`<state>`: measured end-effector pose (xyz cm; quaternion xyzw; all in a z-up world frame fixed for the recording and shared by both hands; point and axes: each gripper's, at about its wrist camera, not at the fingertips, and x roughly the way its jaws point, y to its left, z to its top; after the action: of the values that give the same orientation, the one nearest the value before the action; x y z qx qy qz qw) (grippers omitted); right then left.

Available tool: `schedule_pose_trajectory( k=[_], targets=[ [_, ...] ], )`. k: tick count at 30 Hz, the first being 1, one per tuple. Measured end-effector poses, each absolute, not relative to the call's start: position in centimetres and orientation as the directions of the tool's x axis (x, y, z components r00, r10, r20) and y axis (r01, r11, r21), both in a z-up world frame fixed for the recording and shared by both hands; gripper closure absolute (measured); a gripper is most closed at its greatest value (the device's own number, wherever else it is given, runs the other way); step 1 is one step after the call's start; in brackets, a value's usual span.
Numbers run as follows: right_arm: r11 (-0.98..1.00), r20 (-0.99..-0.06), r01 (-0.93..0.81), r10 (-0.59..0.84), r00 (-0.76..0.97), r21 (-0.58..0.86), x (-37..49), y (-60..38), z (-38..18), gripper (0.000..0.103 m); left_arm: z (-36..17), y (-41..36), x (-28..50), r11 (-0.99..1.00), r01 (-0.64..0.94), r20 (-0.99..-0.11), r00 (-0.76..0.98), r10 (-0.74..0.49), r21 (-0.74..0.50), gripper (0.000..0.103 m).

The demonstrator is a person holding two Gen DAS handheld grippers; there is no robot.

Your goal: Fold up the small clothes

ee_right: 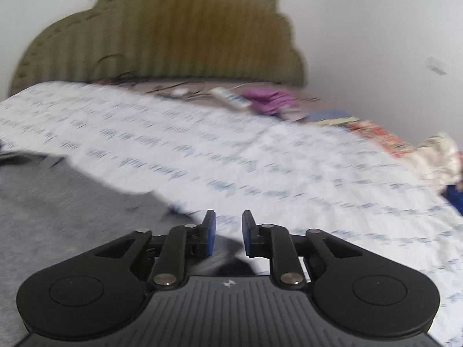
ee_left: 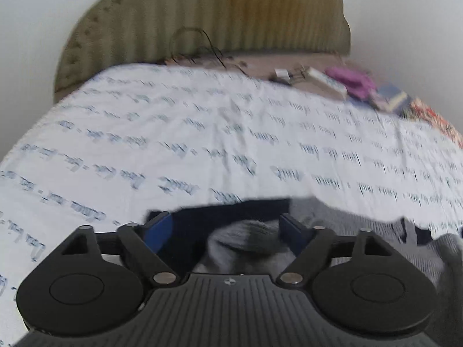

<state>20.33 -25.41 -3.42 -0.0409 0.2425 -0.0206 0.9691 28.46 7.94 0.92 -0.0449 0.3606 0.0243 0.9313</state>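
- Two black two-finger grippers with blue pads hover over a bed covered by a white sheet printed with blue script [ee_left: 202, 133]
- The left gripper [ee_left: 227, 228] has its jaws spread wide, nothing pinched; a grey knit garment with dark navy trim [ee_left: 361, 231] lies bunched under it
- The right gripper [ee_right: 228, 235] shows a narrow gap, its pads [ee_right: 209, 234] gripping nothing, at the garment's edge
- An olive ribbed headboard [ee_left: 231, 14] stands behind

Grey garment [ee_right: 58, 202] — white sheet [ee_left: 202, 133] with blue script; olive ribbed headboard [ee_left: 231, 14].
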Motion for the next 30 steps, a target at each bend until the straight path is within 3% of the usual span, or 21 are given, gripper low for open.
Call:
schedule_pose_trajectory(
  k=[3,6,9,12,15,19,20,24,27,30],
  targets=[
    [0.995,-0.419,0.096,-0.096,0.903,-0.023,19.0,-27.6,-2.1,0.069,1.7,8.7,28.0,0.996,-0.09,-0.658,0.752,0.05,-0.027,0.019],
    [0.995,-0.402,0.07,-0.038,0.915,0.065,17.2,-29.3,-0.9,0.062,2.1,8.8,27.2,0.995,-0.101,-0.641,0.762,0.092,0.023,0.019],
    [0.98,-0.44,-0.115,0.177,0.88,0.164,16.2,-29.2,-1.0,0.05,1.9,8.1,26.4,0.996,-0.047,-0.628,0.774,0.086,0.078,0.019],
    [0.915,-0.51,-0.296,0.399,0.762,0.274,16.5,-27.9,-2.6,0.05,0.9,6.6,26.0,0.99,0.038,-0.638,0.768,0.061,0.139,0.019],
    [0.943,-0.577,-0.242,0.331,0.746,0.229,17.6,-27.2,-4.1,0.05,-0.3,5.0,25.8,0.97,0.087,-0.639,0.765,0.082,0.228,0.019],
    [0.988,-0.58,0.123,-0.045,0.813,0.095,18.6,-30.0,-4.2,0.045,-1.1,4.9,26.0,0.96,0.041,-0.644,0.75,0.154,0.278,0.02],
    [0.98,-0.559,0.157,-0.062,0.827,0.124,18.1,-31.1,-3.9,0.045,-0.9,5.0,25.7,0.965,0.048,-0.645,0.752,0.136,0.259,0.02],
    [0.952,-0.5,0.063,0.1,0.86,0.299,16.0,-33.4,-2.9,0.044,-0.3,3.8,24.5,0.967,0.068,-0.628,0.771,0.106,0.247,0.019],
    [0.897,-0.5,-0.099,0.329,0.801,0.431,16.9,-32.5,-3.4,0.042,-0.4,2.2,23.8,0.967,0.097,-0.632,0.771,0.077,0.236,0.019],
    [0.868,-0.535,-0.018,0.323,0.781,0.497,17.4,-32.5,-4.6,0.042,-0.8,1.4,23.3,0.972,0.123,-0.666,0.745,0.043,0.201,0.019]
  ],
)
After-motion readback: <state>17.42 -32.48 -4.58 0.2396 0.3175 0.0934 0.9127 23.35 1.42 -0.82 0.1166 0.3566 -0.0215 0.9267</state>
